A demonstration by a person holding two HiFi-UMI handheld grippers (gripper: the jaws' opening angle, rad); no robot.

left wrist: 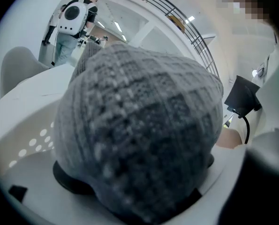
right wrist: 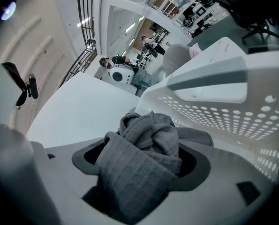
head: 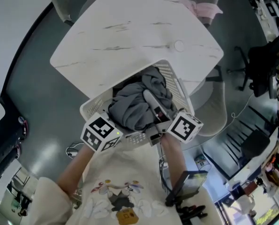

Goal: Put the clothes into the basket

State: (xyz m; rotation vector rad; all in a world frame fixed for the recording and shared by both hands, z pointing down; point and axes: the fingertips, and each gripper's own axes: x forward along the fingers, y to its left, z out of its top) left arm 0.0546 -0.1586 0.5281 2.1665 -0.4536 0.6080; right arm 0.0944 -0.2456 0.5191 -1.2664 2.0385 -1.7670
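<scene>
While left gripper (head: 110, 129) and right gripper (head: 156, 114) clutch them, clothes (head: 132, 102) heaped along basket (head: 176, 84)

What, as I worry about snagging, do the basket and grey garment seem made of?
Basket: white rigid plastic by the look, smooth matte walls punched with rows of small holes. Grey garment: soft matte cloth with a ribbed grid weave; fibre unclear.

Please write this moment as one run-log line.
Stage: loading | left gripper: shut on grey clothes | right gripper: shut on grey clothes | basket: at table edge
</scene>
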